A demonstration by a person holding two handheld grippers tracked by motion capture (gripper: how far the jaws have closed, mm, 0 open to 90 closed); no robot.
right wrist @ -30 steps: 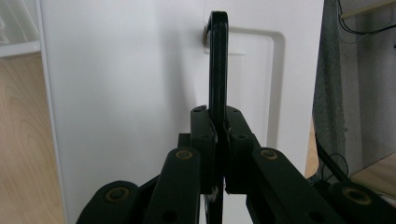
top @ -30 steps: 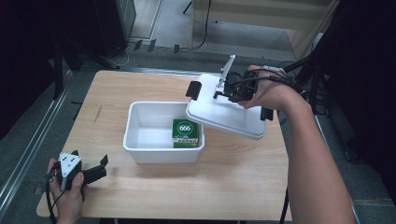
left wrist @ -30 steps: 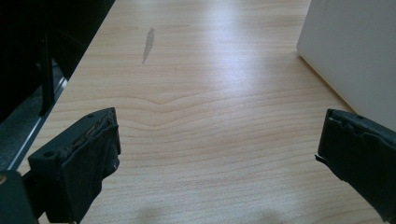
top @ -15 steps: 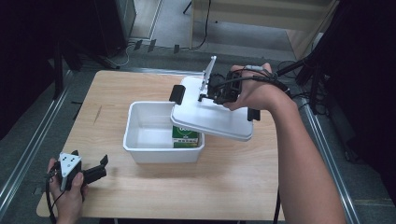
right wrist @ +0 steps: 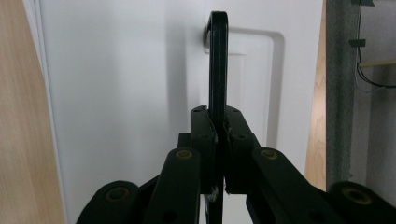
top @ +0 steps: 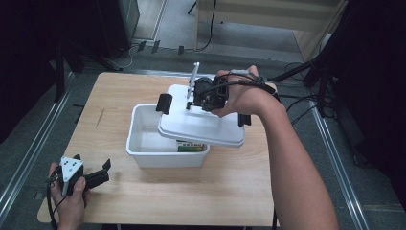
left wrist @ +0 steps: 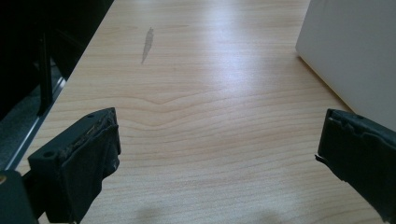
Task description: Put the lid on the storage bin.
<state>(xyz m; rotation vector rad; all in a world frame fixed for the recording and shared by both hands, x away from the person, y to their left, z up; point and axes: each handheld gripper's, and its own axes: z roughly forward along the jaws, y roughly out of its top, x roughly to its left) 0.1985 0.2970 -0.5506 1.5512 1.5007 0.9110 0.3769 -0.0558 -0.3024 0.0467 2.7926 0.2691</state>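
Observation:
A white bin (top: pixel 148 143) stands in the middle of the wooden table (top: pixel 119 91). A green box (top: pixel 191 146) lies in its right part, mostly hidden. My right gripper (top: pixel 195 99) is shut on the black handle (right wrist: pixel 218 65) of the white lid (top: pixel 201 128) and holds the lid tilted over the bin's right half. In the right gripper view, my right gripper (right wrist: pixel 218 122) pinches the handle above the lid (right wrist: pixel 116 93). My left gripper (top: pixel 98 173) rests open near the table's front left corner. The left gripper (left wrist: pixel 219 154) holds nothing, and the bin's wall (left wrist: pixel 355 51) stands at the right.
Black clips (top: pixel 163 103) sit at the lid's ends. Bare wood lies left of the bin and along the table's front edge. A grey floor with cables (top: pixel 153 45) and a wooden cabinet (top: pixel 268 19) lie beyond the far edge. Metal rails (top: pixel 28 158) run beside the table.
My right gripper has carried the lid leftward, from beside the bin's right rim to over its right half. The green box is now mostly covered. The left gripper has stayed put.

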